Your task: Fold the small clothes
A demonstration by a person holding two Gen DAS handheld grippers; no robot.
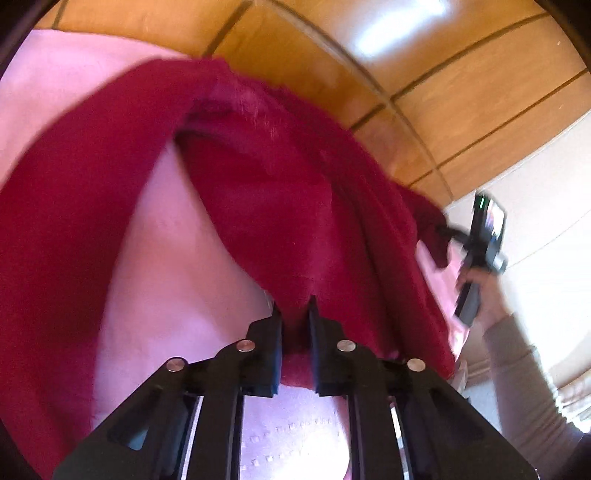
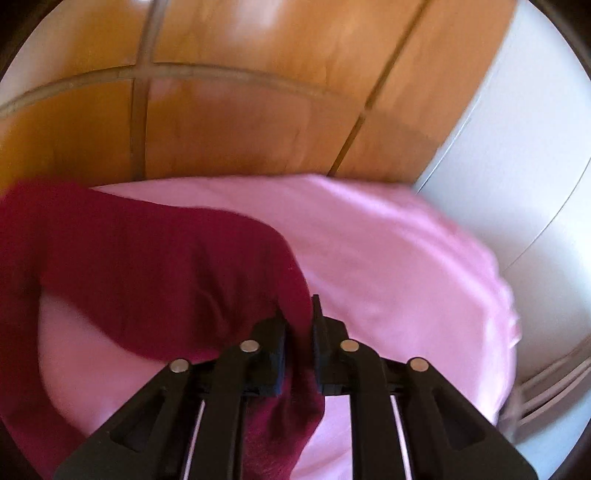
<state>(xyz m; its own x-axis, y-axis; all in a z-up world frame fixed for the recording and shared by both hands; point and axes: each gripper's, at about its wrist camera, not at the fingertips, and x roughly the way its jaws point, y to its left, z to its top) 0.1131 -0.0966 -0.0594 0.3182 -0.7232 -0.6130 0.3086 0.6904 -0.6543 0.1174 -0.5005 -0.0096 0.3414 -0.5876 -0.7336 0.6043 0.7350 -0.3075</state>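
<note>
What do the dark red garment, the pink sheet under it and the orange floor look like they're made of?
Dark red garment: probably soft knit or fleece; it looks matte and fuzzy and drapes in folds. Pink sheet: smooth, thin woven cloth, maybe cotton, with faint creases. Orange floor: glossy tiles, likely ceramic, going by the grout lines and window glare.

Behind everything stands orange-brown wooden panelling (image 2: 251, 140), glossy, divided by thin dark grooves into large rectangles; a bright patch of light (image 1: 399, 26) glares off it near the top of the left view; to the right of the wood comes a pale cream surface (image 2: 517, 155) with faint seams running along it, strongly lit and washed out in places; the pink sheet (image 2: 406, 258) covers the surface in front, its far edge meeting the panelling.
</note>
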